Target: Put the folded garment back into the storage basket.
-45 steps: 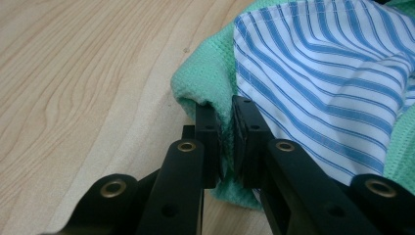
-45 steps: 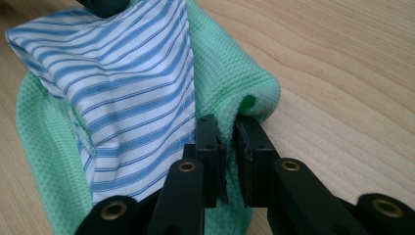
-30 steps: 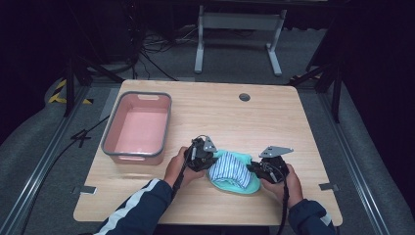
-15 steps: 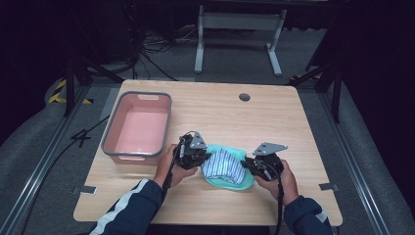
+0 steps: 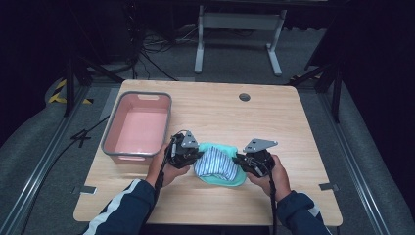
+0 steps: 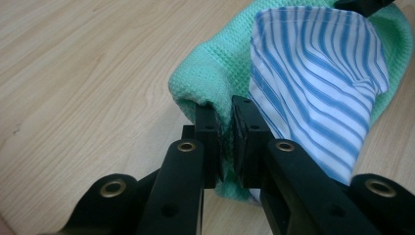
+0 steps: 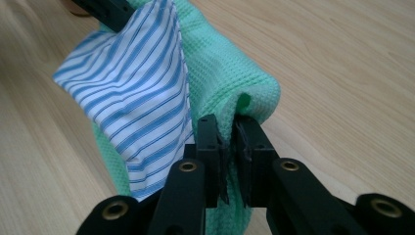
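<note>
Where each tool (image 6: pixel 224 128) pinches the green cloth (image 6: pixel 215 73), its edge hidden.

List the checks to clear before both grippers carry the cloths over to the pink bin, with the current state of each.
1. Left gripper shut on green cloth: ok.
2. Right gripper shut on the green cloth: ok.
3. Striped cloth resting on the green cloth: ok.
4. Striped cloth pinched by a jaw: cannot tell.
5. Pink bin empty: ok.
6. Table bare between cloths and bin: ok.
</note>
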A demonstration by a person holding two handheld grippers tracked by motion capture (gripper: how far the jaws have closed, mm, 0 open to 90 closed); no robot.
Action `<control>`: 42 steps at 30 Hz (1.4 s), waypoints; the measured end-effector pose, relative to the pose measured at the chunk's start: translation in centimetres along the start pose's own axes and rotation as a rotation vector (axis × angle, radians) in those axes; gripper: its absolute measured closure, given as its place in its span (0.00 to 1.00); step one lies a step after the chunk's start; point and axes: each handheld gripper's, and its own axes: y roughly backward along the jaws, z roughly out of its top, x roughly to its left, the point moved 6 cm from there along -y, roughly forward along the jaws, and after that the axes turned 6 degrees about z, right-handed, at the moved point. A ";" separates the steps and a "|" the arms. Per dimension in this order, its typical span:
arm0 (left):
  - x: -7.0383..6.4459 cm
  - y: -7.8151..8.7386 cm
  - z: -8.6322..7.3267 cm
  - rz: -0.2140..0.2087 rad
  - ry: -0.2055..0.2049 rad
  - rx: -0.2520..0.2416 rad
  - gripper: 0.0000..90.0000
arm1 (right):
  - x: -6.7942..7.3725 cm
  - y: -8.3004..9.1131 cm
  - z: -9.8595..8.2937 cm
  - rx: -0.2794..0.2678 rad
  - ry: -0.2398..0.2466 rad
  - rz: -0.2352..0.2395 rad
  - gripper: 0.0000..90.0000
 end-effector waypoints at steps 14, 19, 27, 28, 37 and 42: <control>2.3 3.3 0.6 0.062 -0.001 -0.010 0.92 | 0.9 -0.5 4.2 -0.040 0.036 0.021 0.90; 3.1 4.5 0.9 0.081 -0.001 -0.010 0.92 | 1.2 -0.6 5.7 -0.053 0.048 0.023 0.90; 4.3 6.2 1.4 0.113 0.007 -0.023 0.92 | 1.7 -0.4 7.9 -0.071 0.074 0.022 0.90; 4.5 6.5 1.5 0.119 0.005 -0.019 0.92 | 1.8 -0.4 8.2 -0.075 0.077 0.023 0.90; 6.5 8.0 1.3 0.151 0.040 -0.030 0.92 | 2.7 -1.2 10.5 -0.082 0.097 0.044 0.90; 7.5 9.0 0.9 0.171 0.051 -0.026 0.92 | 3.2 -1.7 11.7 -0.085 0.105 0.051 0.90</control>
